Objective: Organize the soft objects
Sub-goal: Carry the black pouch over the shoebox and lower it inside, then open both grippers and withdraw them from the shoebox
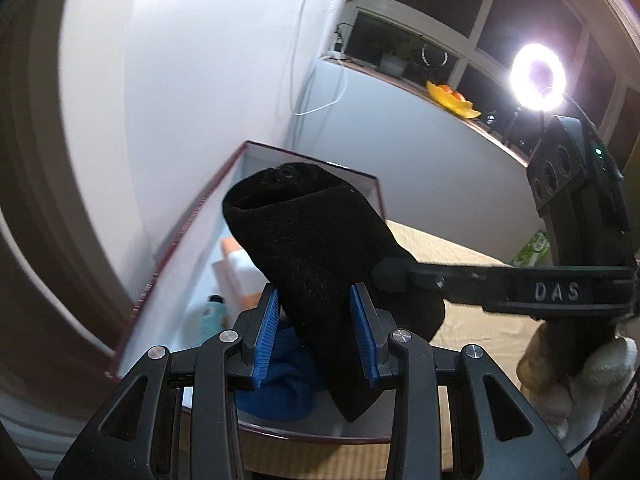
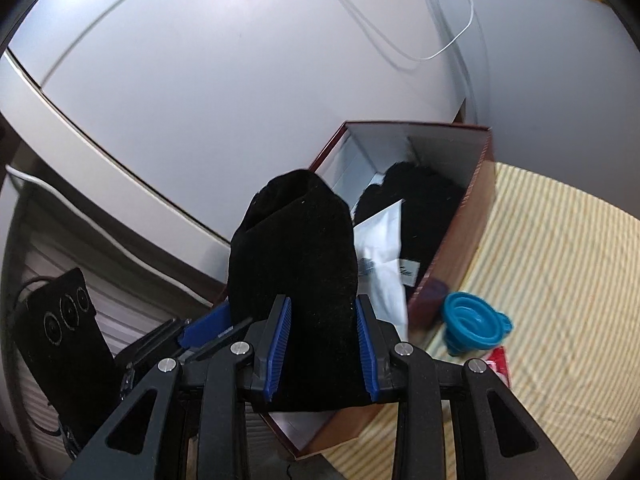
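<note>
gripping one black sock (image 1: 316, 248) together, both fingers hold it over the box (image 2: 472, 216), blue funnel (image 2: 472, 322) beside.

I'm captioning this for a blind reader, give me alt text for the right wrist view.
The right gripper is shut on a black sock held over an open box that has dark and white cloth inside. A blue funnel lies beside the box on a striped cover.
</note>
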`<state>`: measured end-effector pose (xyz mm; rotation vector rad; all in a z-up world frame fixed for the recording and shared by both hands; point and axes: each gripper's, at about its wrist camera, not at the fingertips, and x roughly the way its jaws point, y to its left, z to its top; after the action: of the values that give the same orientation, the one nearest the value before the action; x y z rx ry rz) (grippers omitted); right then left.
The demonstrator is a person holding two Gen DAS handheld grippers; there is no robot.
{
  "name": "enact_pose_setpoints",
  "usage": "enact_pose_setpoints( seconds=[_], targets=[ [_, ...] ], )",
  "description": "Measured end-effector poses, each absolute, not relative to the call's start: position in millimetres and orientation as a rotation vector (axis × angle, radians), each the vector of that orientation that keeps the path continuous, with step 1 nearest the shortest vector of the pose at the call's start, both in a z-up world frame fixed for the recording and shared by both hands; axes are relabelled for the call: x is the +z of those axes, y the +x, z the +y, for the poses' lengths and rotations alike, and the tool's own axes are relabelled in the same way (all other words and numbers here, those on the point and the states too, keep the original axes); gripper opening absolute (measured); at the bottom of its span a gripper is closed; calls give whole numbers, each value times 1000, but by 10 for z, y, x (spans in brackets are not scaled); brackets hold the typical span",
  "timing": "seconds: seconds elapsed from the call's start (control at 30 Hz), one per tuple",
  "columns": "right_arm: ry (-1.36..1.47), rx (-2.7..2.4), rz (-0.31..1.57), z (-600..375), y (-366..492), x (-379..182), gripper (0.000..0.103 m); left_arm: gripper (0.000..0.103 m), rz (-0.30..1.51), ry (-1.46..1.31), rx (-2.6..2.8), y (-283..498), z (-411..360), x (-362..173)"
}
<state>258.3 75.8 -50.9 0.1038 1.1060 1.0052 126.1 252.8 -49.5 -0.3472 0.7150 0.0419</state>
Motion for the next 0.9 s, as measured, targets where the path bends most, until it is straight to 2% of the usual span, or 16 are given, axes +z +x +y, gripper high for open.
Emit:
enact_pose_setpoints(
  seconds=[0.27, 0.5, 0.9],
  targets=[
    [63, 1024, 1129, 913, 2499, -583, 29, 34, 704, -234, 142, 1293, 2538, -565],
    [48, 1034, 1102, 812, 2454, -506, 31, 34, 688, -253, 135, 1239, 2575, -562],
    [10, 1006, 1018, 229, 2493, -405, 33, 34, 607, -265, 69, 667, 2398, -360]
  ],
)
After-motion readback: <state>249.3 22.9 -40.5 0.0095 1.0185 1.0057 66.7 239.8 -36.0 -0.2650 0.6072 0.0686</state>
